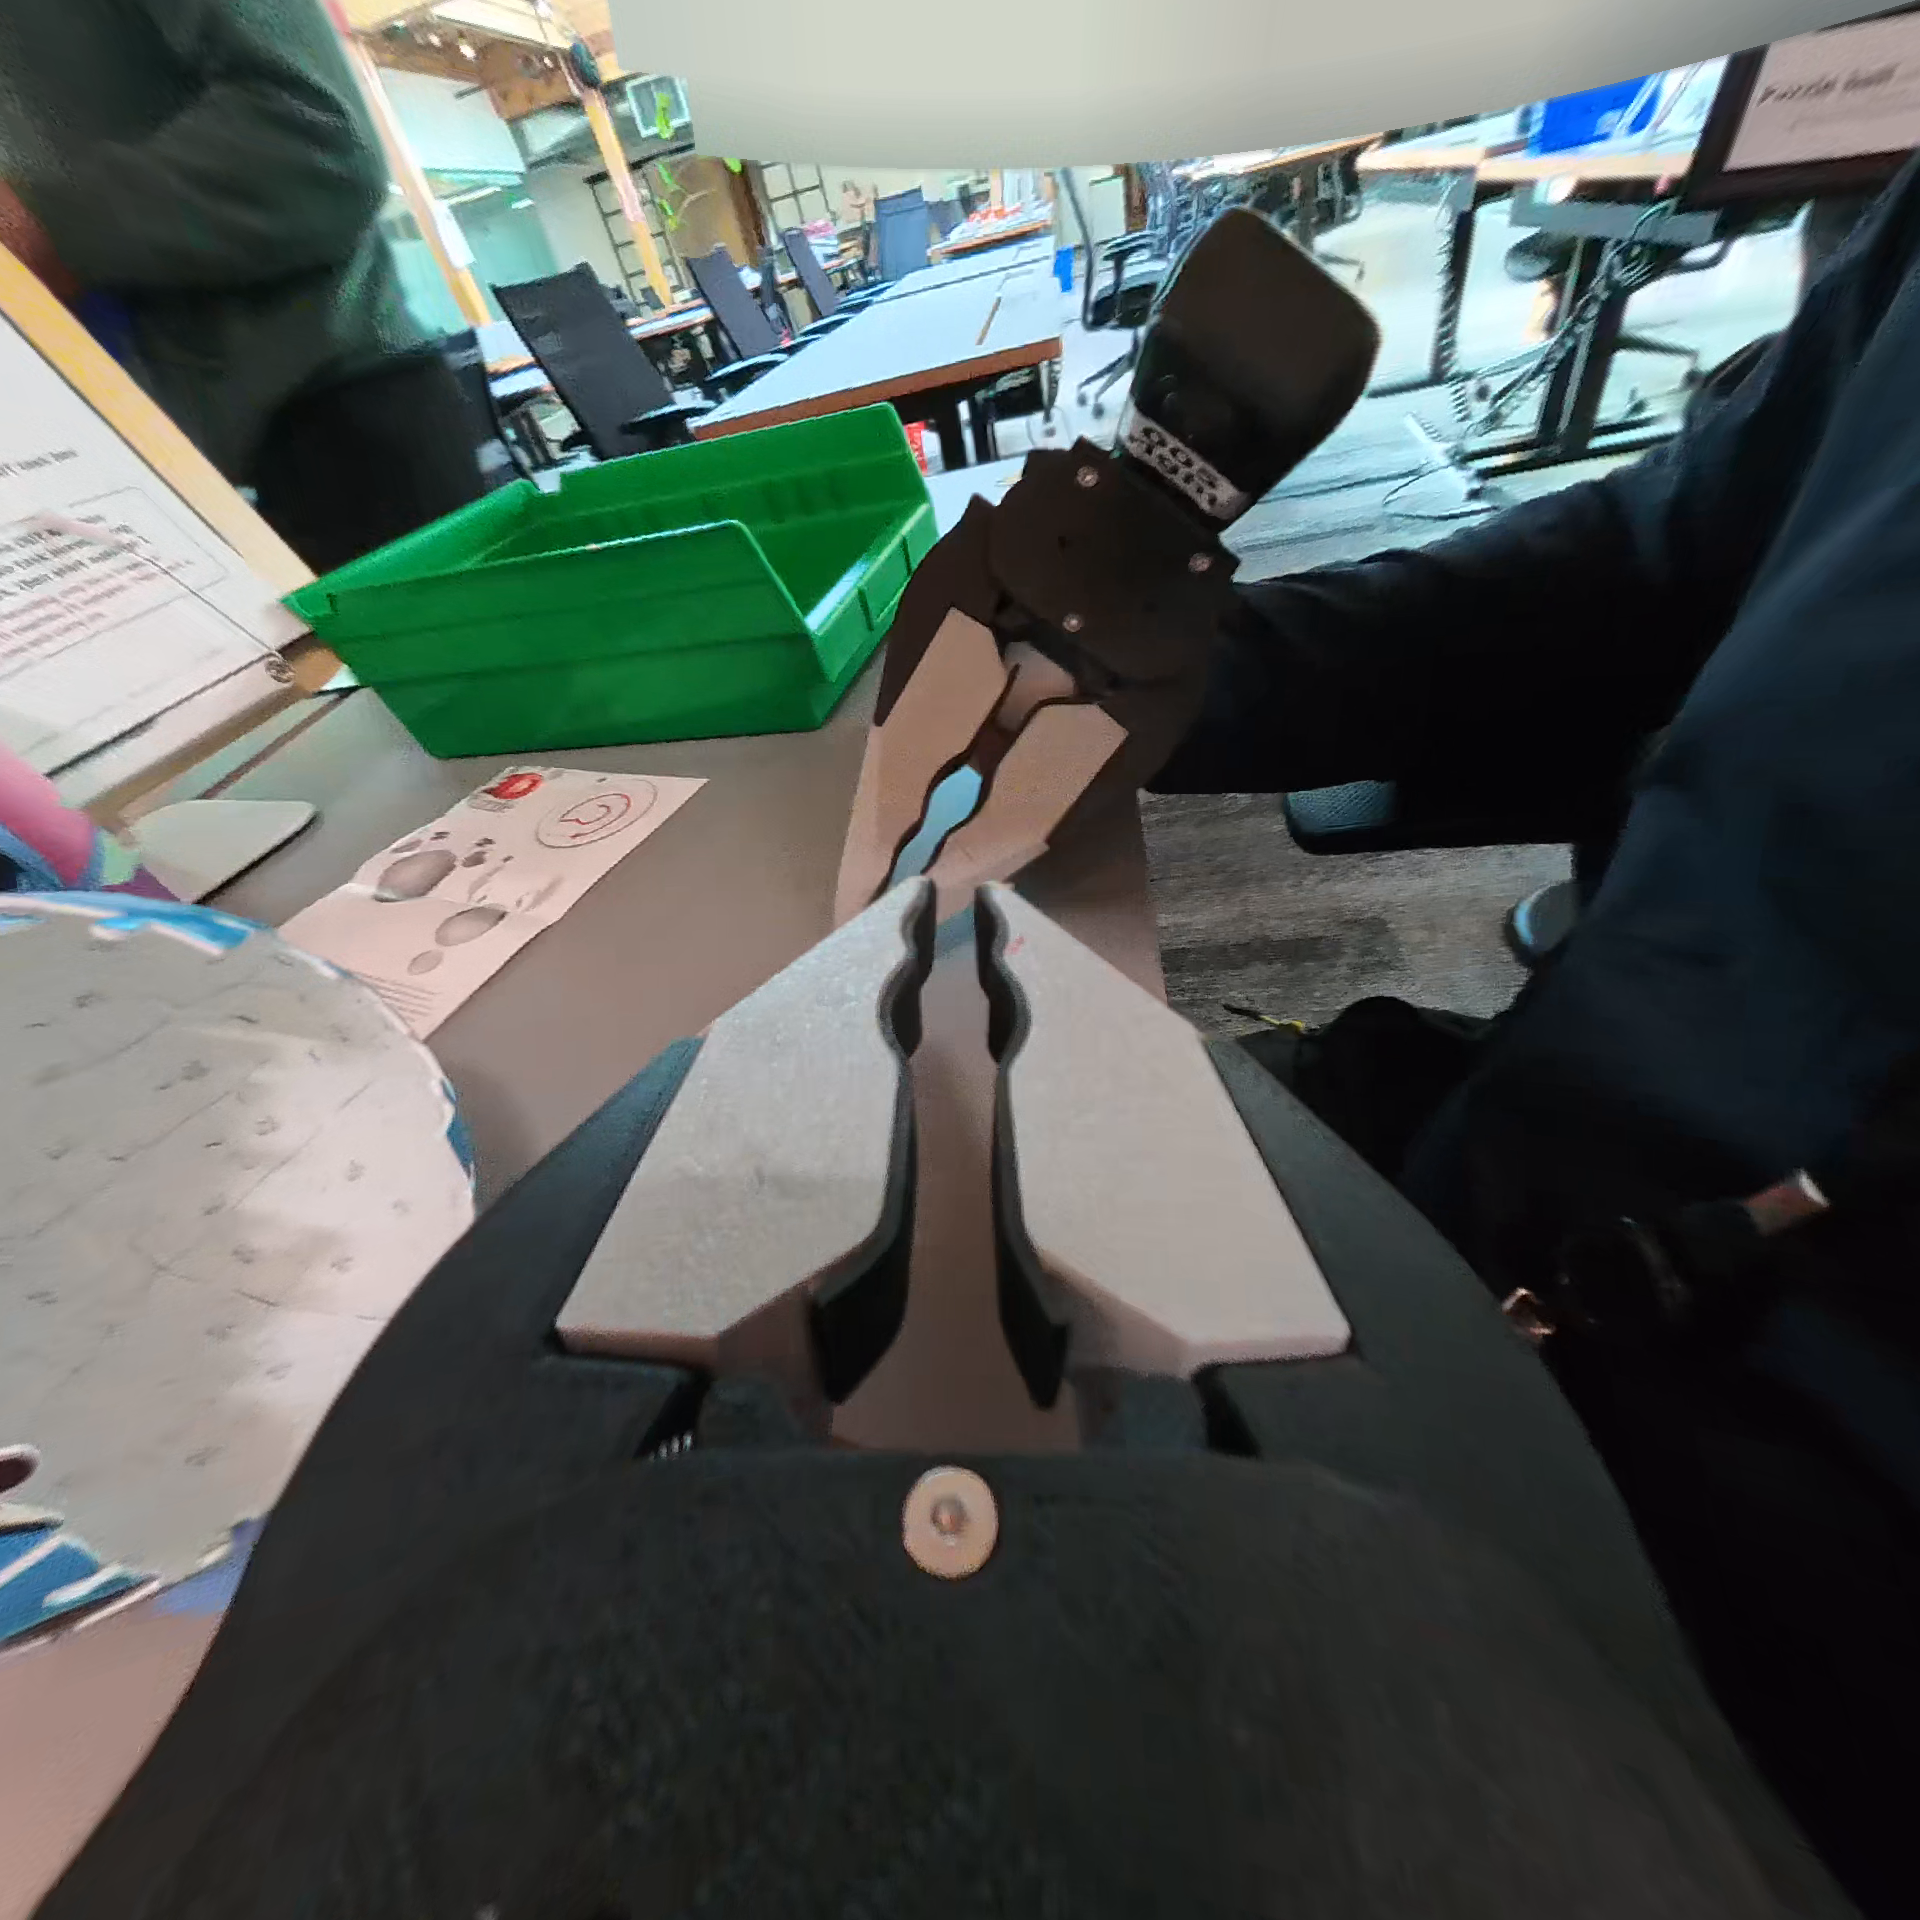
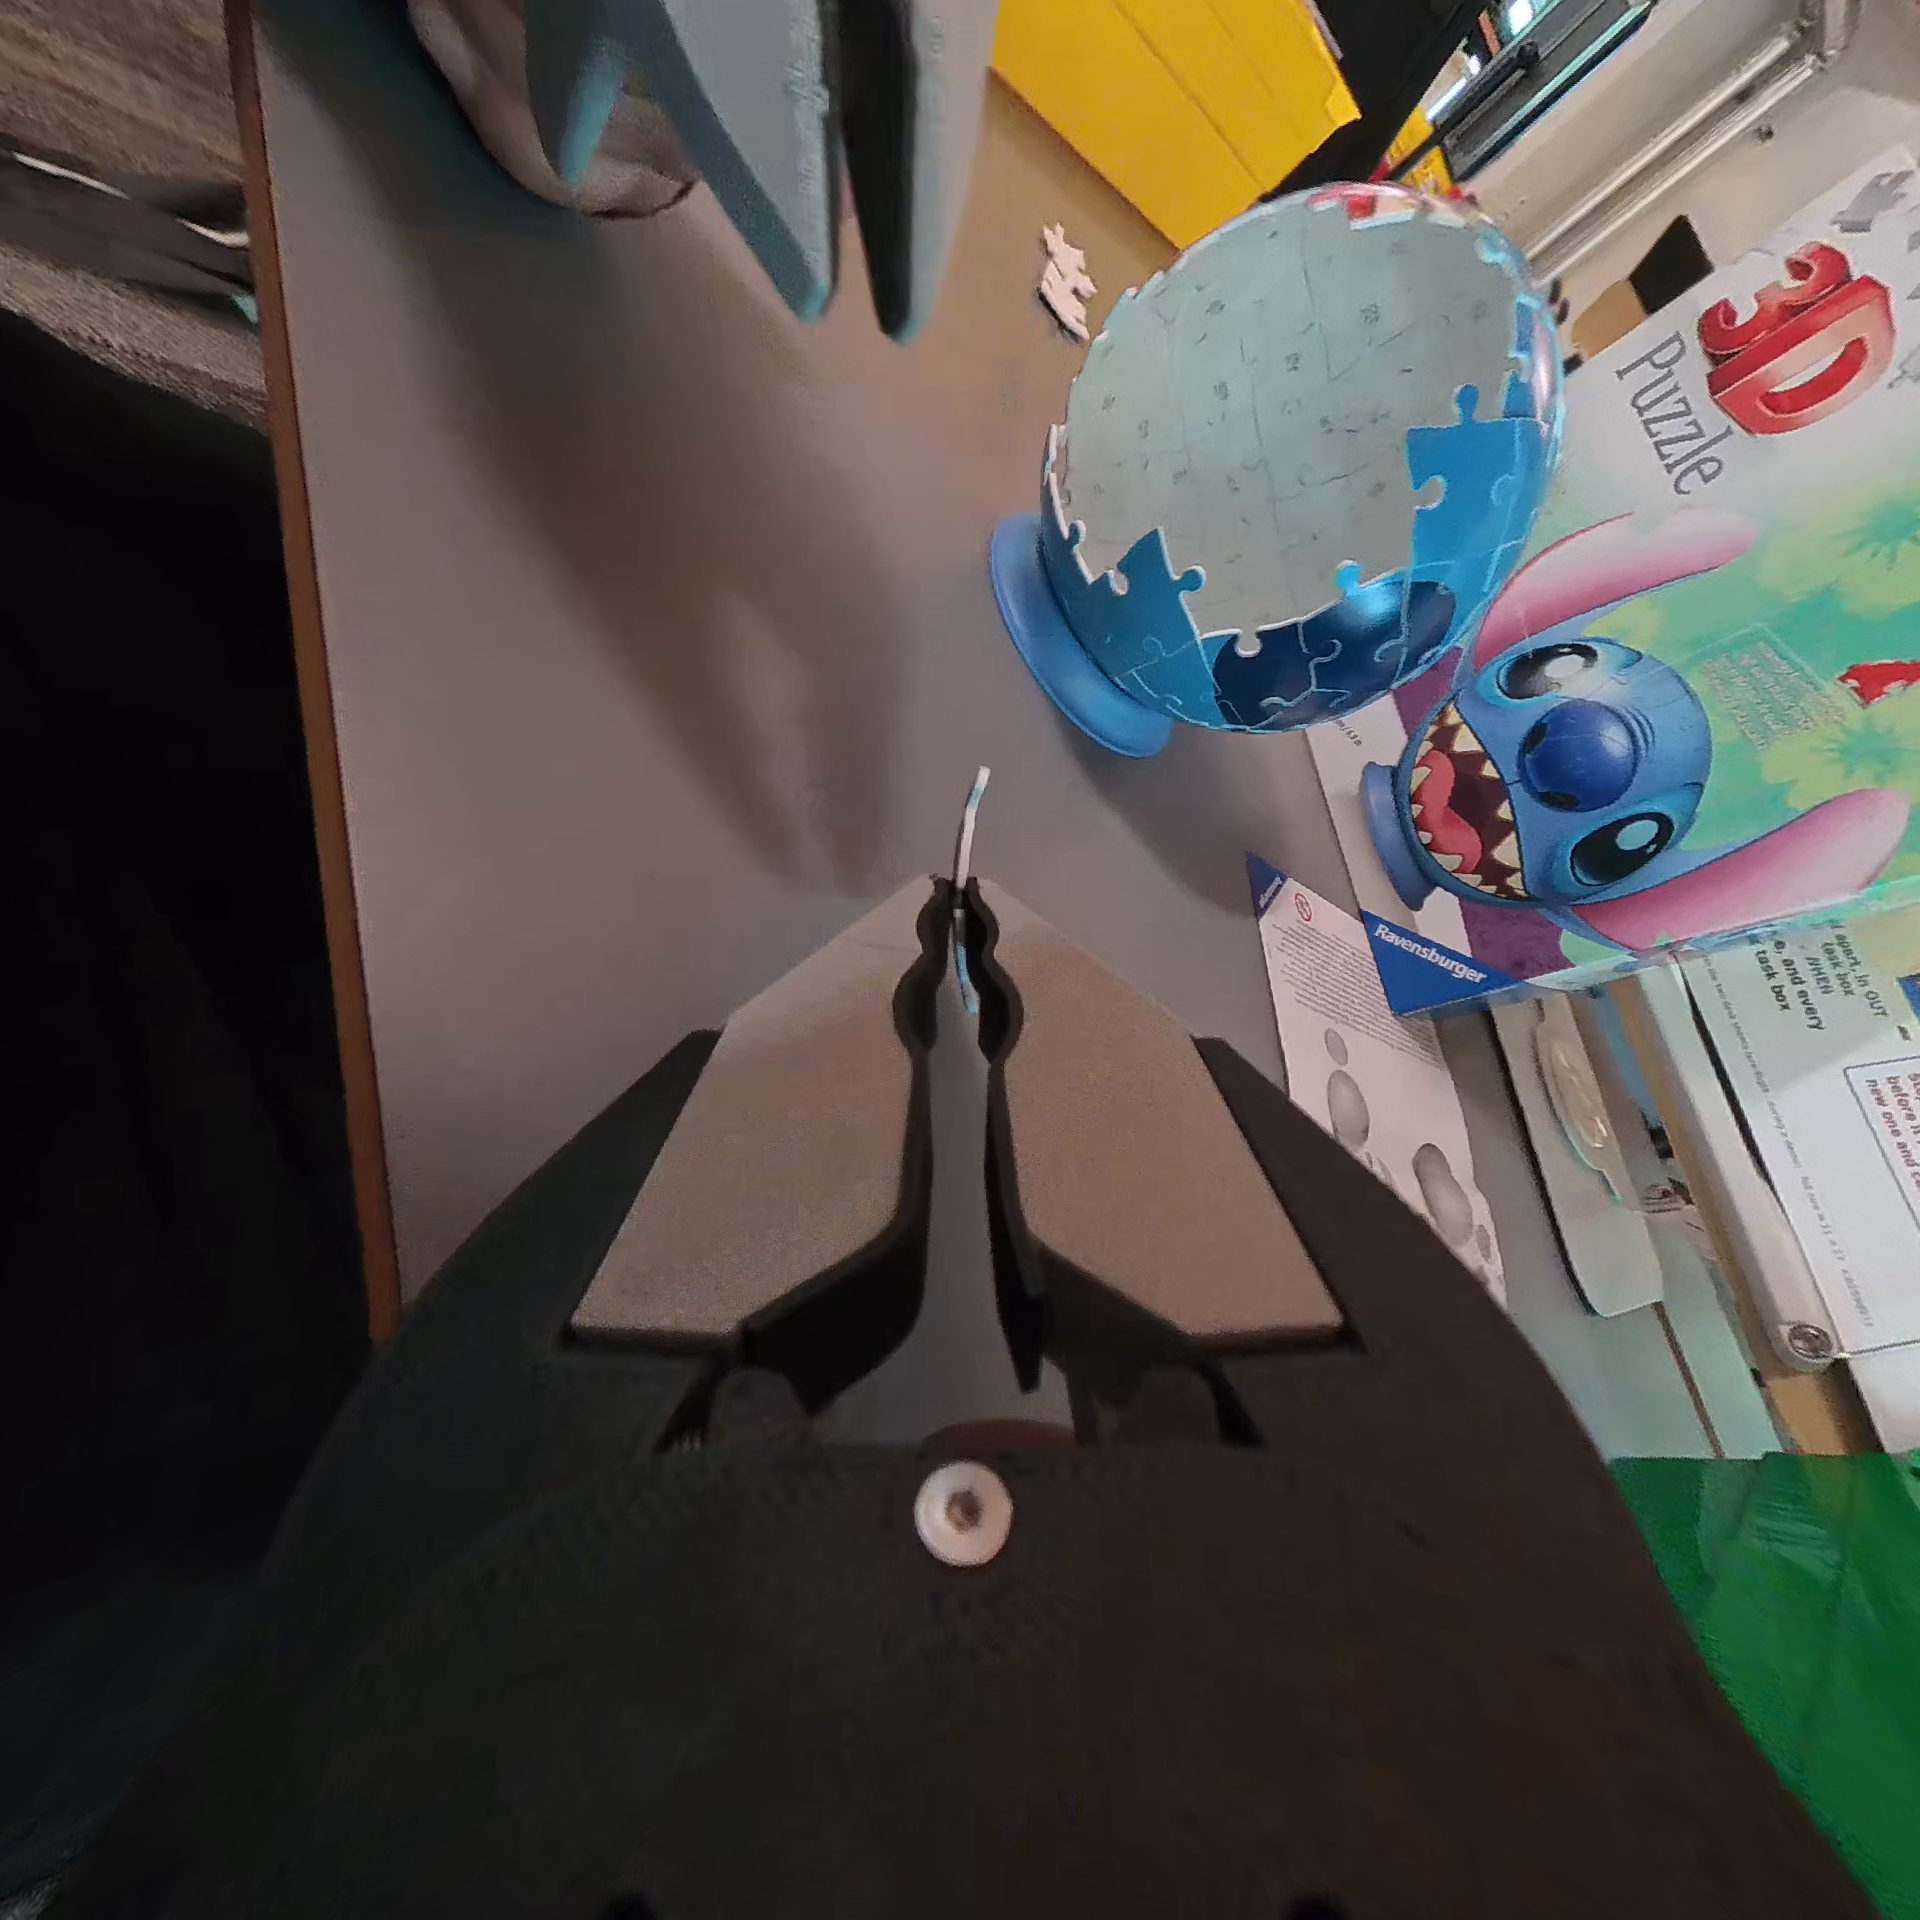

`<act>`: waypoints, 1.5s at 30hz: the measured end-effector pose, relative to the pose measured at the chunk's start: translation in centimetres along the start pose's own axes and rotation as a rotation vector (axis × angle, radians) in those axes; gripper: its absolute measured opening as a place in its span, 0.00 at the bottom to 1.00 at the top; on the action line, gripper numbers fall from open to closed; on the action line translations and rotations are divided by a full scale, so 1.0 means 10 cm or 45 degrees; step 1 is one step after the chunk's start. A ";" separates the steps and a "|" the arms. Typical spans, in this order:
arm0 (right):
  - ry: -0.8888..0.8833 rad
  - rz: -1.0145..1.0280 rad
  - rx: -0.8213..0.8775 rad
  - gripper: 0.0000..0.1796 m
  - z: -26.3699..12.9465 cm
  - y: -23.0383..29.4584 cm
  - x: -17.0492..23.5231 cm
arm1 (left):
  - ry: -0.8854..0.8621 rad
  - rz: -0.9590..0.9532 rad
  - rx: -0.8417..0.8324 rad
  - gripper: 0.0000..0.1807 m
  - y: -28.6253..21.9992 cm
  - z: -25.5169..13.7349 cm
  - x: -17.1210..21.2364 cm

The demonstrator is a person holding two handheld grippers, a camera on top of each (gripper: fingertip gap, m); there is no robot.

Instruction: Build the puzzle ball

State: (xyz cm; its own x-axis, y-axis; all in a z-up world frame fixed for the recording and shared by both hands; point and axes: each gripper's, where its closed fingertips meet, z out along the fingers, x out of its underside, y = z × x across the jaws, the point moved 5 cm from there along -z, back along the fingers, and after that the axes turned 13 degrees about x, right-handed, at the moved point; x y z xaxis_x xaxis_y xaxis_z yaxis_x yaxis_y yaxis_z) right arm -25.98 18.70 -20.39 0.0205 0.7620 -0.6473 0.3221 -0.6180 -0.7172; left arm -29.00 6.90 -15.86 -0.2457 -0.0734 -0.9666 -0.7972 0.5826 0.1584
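The puzzle ball (image 2: 1268, 416) is a partly built blue shell on a blue stand (image 2: 1081, 675), its open side showing the pale inside. It also fills the left edge of the left wrist view (image 1: 208, 1195). My right gripper (image 2: 956, 888) is shut on a thin puzzle piece (image 2: 974, 821), seen edge on, above the table and short of the ball. My left gripper (image 1: 953, 904) is shut and empty, tip to tip with the right gripper (image 1: 920, 847). The left gripper (image 2: 857, 312) also shows at the top of the right wrist view.
A green bin (image 1: 623, 603) stands beyond the grippers. An instruction sheet (image 1: 499, 873) lies beside it. The puzzle box (image 2: 1683, 675) stands right behind the ball. A loose white piece (image 2: 1065, 275) lies on the grey table. The table edge (image 2: 312, 727) runs close by. A person's dark sleeve (image 1: 1455, 665) holds the right gripper.
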 end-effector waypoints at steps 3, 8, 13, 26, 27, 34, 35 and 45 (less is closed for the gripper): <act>-0.007 0.056 -0.010 0.00 0.04 -0.06 0.00 | 0.016 -0.037 -0.007 0.05 0.03 0.01 0.02; -0.074 0.158 -0.106 0.00 0.10 -0.07 -0.11 | 0.013 -0.021 -0.035 0.13 0.04 0.00 0.01; -0.128 0.228 -0.145 0.00 0.20 -0.06 -0.25 | -0.033 -0.082 -0.009 0.15 0.07 -0.05 0.00; -0.171 0.270 -0.146 0.00 0.37 -0.06 -0.39 | 0.033 -0.094 -0.131 0.11 0.17 -0.17 0.08; -0.178 0.271 -0.142 0.00 0.37 -0.07 -0.40 | 0.033 -0.091 -0.124 0.11 0.16 -0.17 0.08; -0.189 0.190 -0.196 0.00 0.34 0.04 -0.41 | 0.040 -0.080 -0.136 0.11 0.16 -0.17 0.08; -0.190 0.180 -0.213 0.00 0.33 0.06 -0.42 | 0.029 -0.086 -0.133 0.11 0.17 -0.18 0.08; -0.257 0.347 -0.379 0.00 0.24 0.00 -0.43 | -0.038 -0.084 -0.092 0.12 0.16 -0.21 0.04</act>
State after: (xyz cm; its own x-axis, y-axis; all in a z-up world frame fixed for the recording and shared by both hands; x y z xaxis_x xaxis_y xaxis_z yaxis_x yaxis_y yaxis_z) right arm -28.34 14.92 -18.23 -0.0335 0.5079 -0.8608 0.5894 -0.6855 -0.4274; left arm -31.56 6.07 -15.56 -0.1758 -0.0850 -0.9807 -0.8488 0.5176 0.1073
